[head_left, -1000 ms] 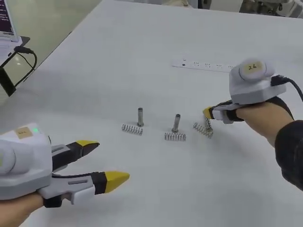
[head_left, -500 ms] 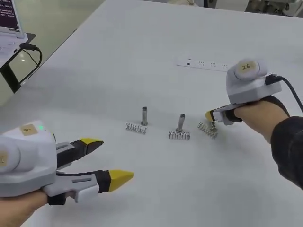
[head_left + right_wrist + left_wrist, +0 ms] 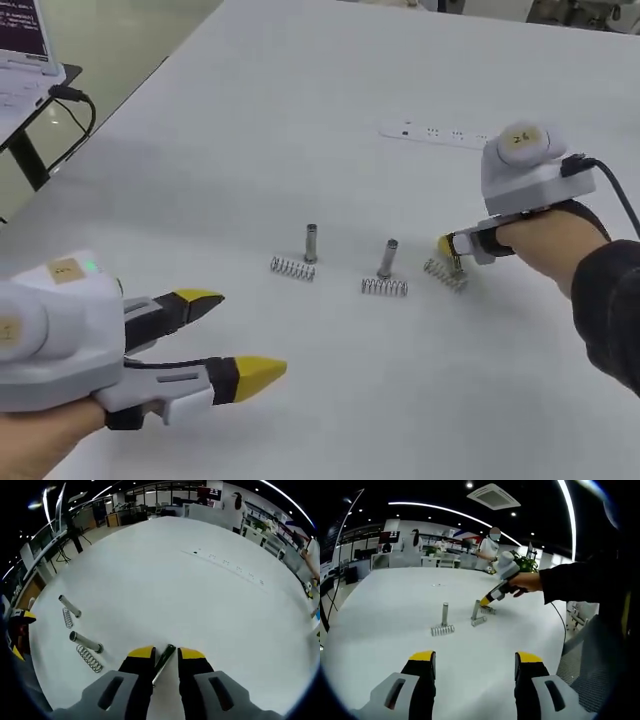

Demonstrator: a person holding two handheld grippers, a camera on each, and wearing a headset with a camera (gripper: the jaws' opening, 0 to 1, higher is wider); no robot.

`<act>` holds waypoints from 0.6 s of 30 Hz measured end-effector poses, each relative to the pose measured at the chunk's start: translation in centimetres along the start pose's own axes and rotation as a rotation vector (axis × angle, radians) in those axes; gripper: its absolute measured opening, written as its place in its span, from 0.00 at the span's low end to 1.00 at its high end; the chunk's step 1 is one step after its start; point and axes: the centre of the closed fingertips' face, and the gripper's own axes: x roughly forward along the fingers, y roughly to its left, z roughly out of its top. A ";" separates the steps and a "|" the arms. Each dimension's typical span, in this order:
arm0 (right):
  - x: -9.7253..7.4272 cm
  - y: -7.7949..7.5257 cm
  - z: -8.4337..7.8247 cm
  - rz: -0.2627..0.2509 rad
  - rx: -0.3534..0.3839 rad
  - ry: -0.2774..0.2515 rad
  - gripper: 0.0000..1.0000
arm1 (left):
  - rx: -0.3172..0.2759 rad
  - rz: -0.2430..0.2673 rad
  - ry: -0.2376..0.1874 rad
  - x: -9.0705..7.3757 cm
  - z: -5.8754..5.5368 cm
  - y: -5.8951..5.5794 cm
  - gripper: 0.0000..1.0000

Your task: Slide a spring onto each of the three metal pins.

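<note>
A white workbench (image 3: 250, 130) in a bright open-plan office carries two upright metal pins, the left pin (image 3: 311, 243) and the middle pin (image 3: 388, 258). Each has a spring lying flat just beside its base: the left spring (image 3: 292, 268) and the middle spring (image 3: 384, 288). The third pin (image 3: 163, 664) is pinched between the narrowed jaws of the right gripper (image 3: 166, 652), with the third spring (image 3: 444, 275) on the table just by the gripper's tips. The left gripper (image 3: 235, 335) hovers well apart, near the person — jaws spread wide, holding nothing. A power strip (image 3: 435, 134) lies beyond.
</note>
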 end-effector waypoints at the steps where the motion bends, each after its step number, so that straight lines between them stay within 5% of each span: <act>1: 0.0 0.0 0.0 0.000 0.000 0.000 0.16 | 0.000 0.000 0.000 0.0 0.0 0.0 0.60; 18: 0.4 -0.1 -0.2 -0.025 -0.054 0.049 0.11 | -0.004 0.001 0.001 -0.1 0.0 0.1 0.59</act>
